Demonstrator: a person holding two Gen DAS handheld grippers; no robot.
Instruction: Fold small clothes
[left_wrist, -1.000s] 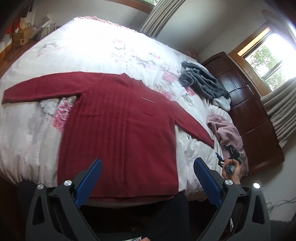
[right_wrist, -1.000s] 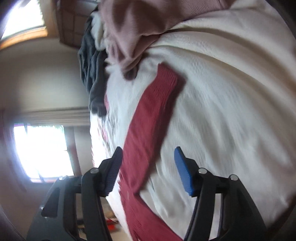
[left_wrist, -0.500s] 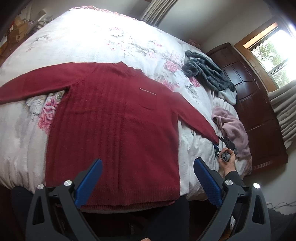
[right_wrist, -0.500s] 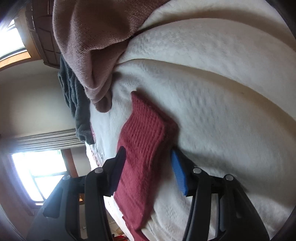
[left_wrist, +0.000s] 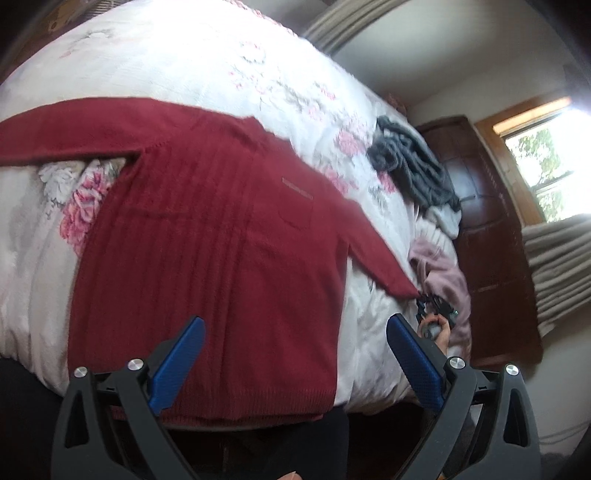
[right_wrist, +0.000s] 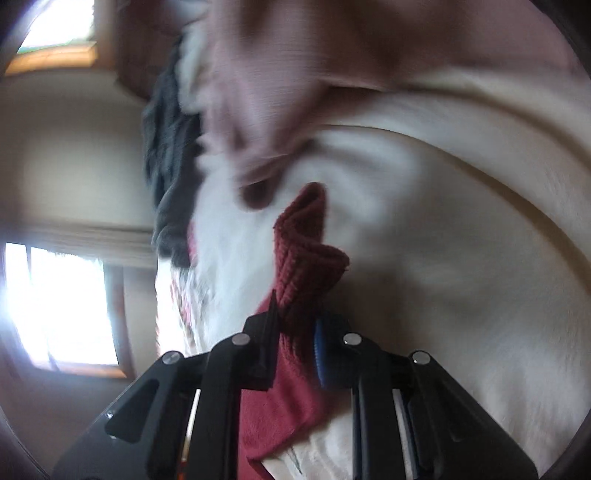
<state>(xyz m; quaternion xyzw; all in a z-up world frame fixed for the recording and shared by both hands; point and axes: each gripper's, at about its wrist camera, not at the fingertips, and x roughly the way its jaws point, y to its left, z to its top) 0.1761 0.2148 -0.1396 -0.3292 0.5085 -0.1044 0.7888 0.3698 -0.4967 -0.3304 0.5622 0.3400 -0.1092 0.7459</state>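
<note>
A dark red knit sweater (left_wrist: 207, 240) lies flat on the bed, both sleeves spread out. My left gripper (left_wrist: 295, 350) hovers open above its hem, nothing between the blue pads. In the left wrist view the right gripper (left_wrist: 430, 308) sits small at the tip of the right sleeve (left_wrist: 384, 273), held by a hand. Seen from the right wrist, my right gripper (right_wrist: 295, 332) is shut on the red sleeve cuff (right_wrist: 306, 258), which bunches up between the fingers.
A floral white bedspread (left_wrist: 229, 62) covers the bed. A grey garment (left_wrist: 413, 166) and a pink garment (left_wrist: 443, 273) lie near the right edge. A dark wooden cabinet (left_wrist: 491, 243) stands beside the bed, with windows and curtains beyond.
The right gripper has closed onto the sleeve cuff, which lay loose between its open fingers before. The left gripper has drifted slightly over the sweater, still open.
</note>
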